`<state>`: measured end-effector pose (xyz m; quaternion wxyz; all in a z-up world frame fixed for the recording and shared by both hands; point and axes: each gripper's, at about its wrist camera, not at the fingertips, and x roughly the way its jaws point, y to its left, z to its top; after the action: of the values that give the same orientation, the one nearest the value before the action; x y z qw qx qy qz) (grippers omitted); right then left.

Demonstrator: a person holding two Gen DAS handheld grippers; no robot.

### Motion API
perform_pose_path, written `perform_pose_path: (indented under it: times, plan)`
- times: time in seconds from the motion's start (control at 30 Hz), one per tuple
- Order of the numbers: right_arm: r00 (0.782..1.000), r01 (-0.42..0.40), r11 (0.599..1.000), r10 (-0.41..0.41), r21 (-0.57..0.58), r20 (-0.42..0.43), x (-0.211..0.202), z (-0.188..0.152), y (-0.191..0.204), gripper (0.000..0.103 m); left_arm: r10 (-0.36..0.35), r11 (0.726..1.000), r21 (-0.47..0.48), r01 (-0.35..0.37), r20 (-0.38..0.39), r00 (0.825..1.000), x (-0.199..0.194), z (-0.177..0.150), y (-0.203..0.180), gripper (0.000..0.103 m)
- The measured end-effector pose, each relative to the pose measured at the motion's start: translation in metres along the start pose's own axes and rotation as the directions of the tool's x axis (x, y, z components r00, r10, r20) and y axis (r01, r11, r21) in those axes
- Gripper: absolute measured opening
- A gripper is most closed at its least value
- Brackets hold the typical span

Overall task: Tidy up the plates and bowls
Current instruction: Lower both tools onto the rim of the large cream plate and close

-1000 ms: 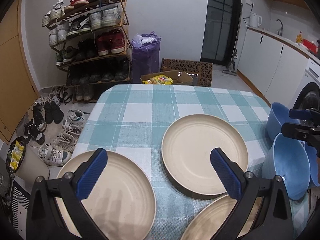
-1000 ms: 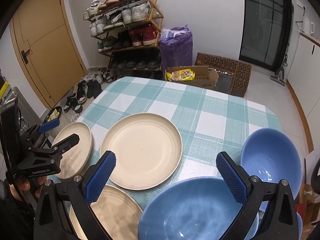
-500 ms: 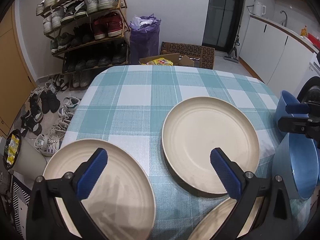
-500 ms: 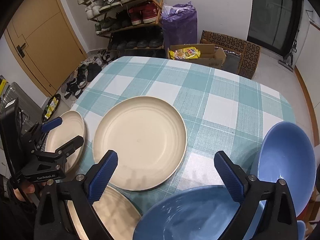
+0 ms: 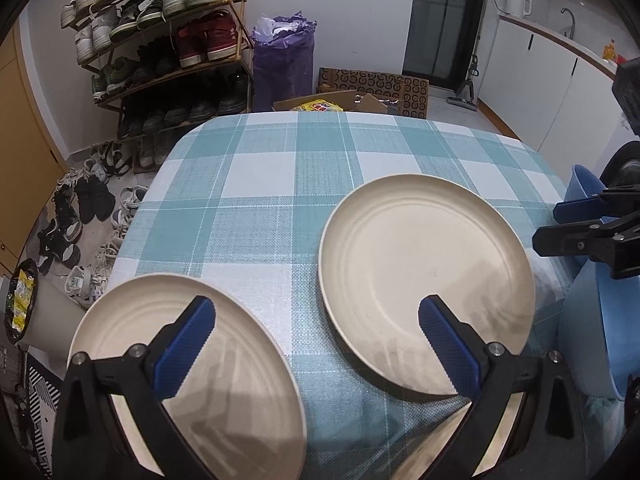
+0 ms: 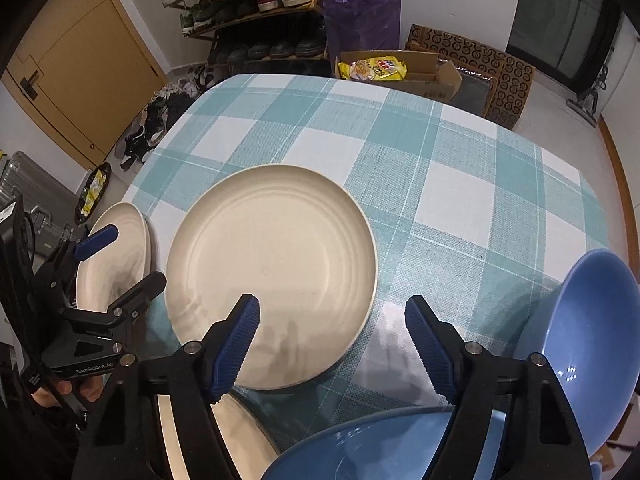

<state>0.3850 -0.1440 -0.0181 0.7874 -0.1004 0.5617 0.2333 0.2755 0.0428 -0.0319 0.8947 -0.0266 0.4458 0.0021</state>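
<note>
Over by the wall at about ten o'clock stands a shoe rack (image 5: 160, 40), crammed full, with more shoes scattered on the floor below it. Closer in, the table wears a teal-and-white checked cloth (image 5: 256, 184).

At the table's left edge, around eight o'clock, lies a cream plate (image 5: 240, 364), partly overhanging the corner. The left gripper (image 5: 316, 344) hangs over it, pointing steeply down, its blue pads (image 5: 186, 344) spread wide with nothing between them: one pad above this plate, the other above the rim of the next. From the other side the left gripper (image 6: 116, 256) shows the same, jaws gaping and empty, with a hand (image 6: 60, 390) wrapped round its handle.

In the middle sits the large cream plate (image 6: 272, 268), flat on the cloth and apart from its neighbour. A third cream plate (image 6: 248, 440) lies at six o'clock, its far edge tucked just under the near rim of the middle one.

The right gripper (image 6: 332, 344) points down over the gap between the middle plate and the bowls. Its jaws are closing but well apart, and nothing is gripped; only cloth shows between the pads.

At the right, a blue bowl (image 6: 592, 340) sits at four o'clock by the table's edge, and another blue bowl (image 6: 372, 448) lies nearer, at five o'clock.
</note>
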Motion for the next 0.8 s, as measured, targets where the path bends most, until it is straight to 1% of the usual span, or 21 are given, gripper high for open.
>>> perform_pose_path:
  times: [0.07,0.17,0.2,0.27,0.43,0.5,0.53,0.6,0.67,0.8]
  plan:
    - [1.000,0.008,1.000,-0.008,-0.008,-0.015,0.004,0.001,0.001,0.076,-0.003,1.000,0.010,0.003,-0.002,1.000,0.001,0.000,-0.002,0.099]
    - [0.999,0.015,1.000,-0.016,-0.020,-0.043,0.012,0.004,0.002,0.074,-0.011,1.000,0.023,0.011,-0.018,1.000,0.006,0.000,-0.004,0.090]
    - [0.998,0.018,1.000,-0.019,-0.022,-0.052,0.015,0.005,0.002,0.073,-0.012,1.000,0.023,0.013,-0.023,1.000,0.007,0.000,-0.004,0.089]
    - [0.997,0.025,0.999,-0.027,-0.022,-0.070,0.020,0.006,0.001,0.069,-0.027,0.999,0.021,0.028,-0.032,0.999,0.010,-0.001,-0.004,0.085]
    - [0.995,0.038,0.999,-0.040,-0.027,-0.090,0.030,0.009,0.000,0.066,-0.062,0.998,0.011,0.063,-0.041,0.997,0.012,-0.002,-0.004,0.076]
    - [0.994,0.042,0.999,-0.044,-0.031,-0.097,0.032,0.009,0.000,0.065,-0.079,0.997,0.004,0.079,-0.036,0.996,0.011,-0.003,-0.002,0.064]
    - [0.994,0.044,0.999,-0.047,-0.031,-0.099,0.033,0.010,-0.001,0.065,-0.087,0.996,-0.002,0.087,-0.038,0.995,0.011,-0.003,-0.001,0.056]
    - [0.994,0.045,0.998,-0.048,-0.032,-0.101,0.034,0.010,-0.001,0.065,-0.094,0.996,-0.010,0.094,-0.035,0.995,0.011,-0.004,0.001,0.054]
    - [0.994,0.047,0.998,-0.050,-0.033,-0.100,0.034,0.011,-0.002,0.065,-0.100,0.995,-0.010,0.100,-0.026,0.995,0.010,-0.004,0.003,0.048]
    - [0.993,0.048,0.998,-0.052,-0.038,-0.103,0.036,0.011,-0.002,0.063,-0.112,0.994,-0.007,0.112,-0.023,0.993,0.009,-0.005,0.003,0.044]
